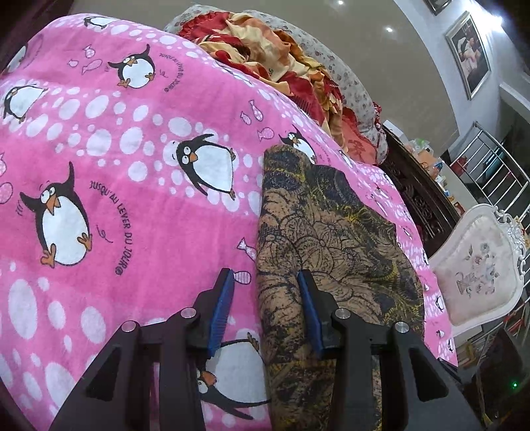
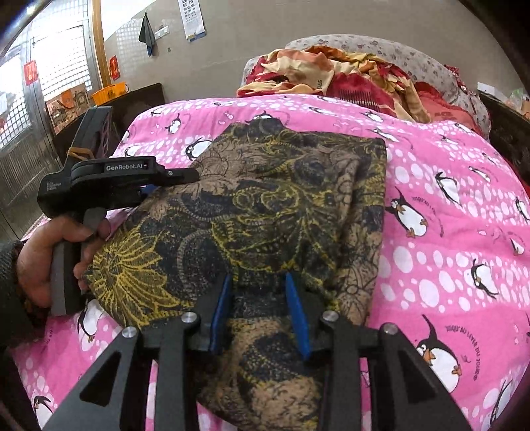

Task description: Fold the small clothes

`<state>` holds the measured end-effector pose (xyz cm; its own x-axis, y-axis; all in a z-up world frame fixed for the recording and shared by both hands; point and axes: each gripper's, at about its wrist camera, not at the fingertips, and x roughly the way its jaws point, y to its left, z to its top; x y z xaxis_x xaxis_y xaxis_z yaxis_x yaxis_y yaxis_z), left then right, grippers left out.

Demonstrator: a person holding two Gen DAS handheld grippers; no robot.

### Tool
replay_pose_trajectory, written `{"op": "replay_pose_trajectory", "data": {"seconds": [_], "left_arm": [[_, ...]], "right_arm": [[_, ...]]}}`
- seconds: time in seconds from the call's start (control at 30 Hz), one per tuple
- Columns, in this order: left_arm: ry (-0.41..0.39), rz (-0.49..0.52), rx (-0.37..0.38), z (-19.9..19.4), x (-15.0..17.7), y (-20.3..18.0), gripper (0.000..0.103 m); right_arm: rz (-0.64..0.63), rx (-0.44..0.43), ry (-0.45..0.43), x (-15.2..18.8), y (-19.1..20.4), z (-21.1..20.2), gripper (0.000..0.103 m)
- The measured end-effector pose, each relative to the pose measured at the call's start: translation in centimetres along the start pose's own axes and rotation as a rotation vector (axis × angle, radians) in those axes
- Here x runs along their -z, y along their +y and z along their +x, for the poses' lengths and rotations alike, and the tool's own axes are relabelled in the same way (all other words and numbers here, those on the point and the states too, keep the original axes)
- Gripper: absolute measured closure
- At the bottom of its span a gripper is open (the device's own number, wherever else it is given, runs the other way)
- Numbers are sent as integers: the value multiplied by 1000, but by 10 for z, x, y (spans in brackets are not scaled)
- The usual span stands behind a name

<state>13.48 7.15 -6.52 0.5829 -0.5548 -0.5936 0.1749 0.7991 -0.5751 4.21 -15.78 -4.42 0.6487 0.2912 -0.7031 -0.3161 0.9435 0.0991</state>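
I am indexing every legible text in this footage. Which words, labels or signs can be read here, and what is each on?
"JUSQU'AU LEVER DU JOUR": printed beside the penguins on the pink blanket.
"GenRobot.AI": on the side of the left tool, seen from the right wrist view.
Small label at the rear of that tool: too small to read.
Wall calendar: grid too small to read.
Red wall signs: blurred, unreadable.
Print on the orange-red bedding: unreadable.

**Garment on the bed, a gripper at each end**

The folded garment (image 2: pixel 265 205) lies on the bedspread (image 2: pixel 447 232) covering the bed. Behind it, heaped bedding (image 2: pixel 347 76) rests against a pillow (image 2: pixel 414 56). The left hand-held gripper (image 2: pixel 172 185) sits at the garment's left edge, the right hand-held gripper (image 2: pixel 258 291) over its near end.
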Motion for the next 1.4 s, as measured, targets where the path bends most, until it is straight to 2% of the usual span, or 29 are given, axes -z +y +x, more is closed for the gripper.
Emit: {"op": "replay_pose_trajectory", "data": {"seconds": [0.67,1.07,1.4], "left_arm": [[11,18,-38,8,-2,-5,82],[12,3,-20,9,-2,-1,82],[15,25,-50,11,-1,-6,82]], "right_arm": [[20,-35,-12,0,-5,-2,66],[-18,-7,-16,0,0,-3,62],[-24,-21,-17,0,3,-1,56]]}}
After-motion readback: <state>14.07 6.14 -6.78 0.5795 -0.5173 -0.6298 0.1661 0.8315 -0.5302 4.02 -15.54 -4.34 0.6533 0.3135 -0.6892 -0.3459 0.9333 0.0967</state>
